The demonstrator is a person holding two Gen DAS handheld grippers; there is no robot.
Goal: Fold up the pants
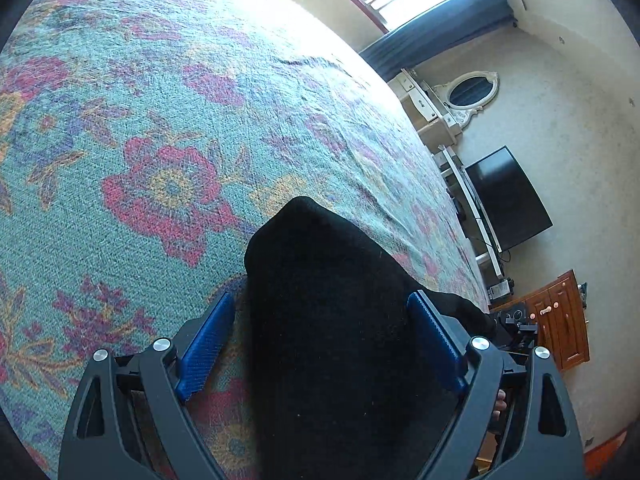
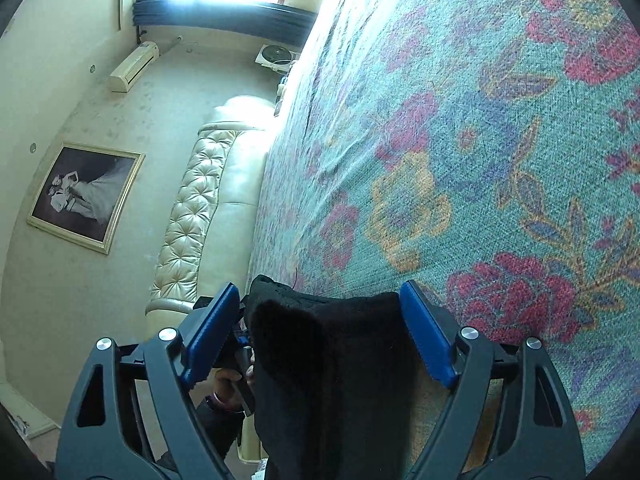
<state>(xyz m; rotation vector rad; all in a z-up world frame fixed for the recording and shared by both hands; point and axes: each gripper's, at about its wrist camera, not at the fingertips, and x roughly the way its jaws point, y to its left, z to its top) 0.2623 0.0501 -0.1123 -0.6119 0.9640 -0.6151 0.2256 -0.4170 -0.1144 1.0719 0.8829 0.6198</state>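
Black pants [image 1: 320,320] (between open jaws) lie near bedspread [image 1: 160,120] edge.

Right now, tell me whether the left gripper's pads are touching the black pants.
Cannot tell. In the left wrist view the left gripper is wide open around the black pants; a gap shows beside one pad, while the fabric overlaps the other.
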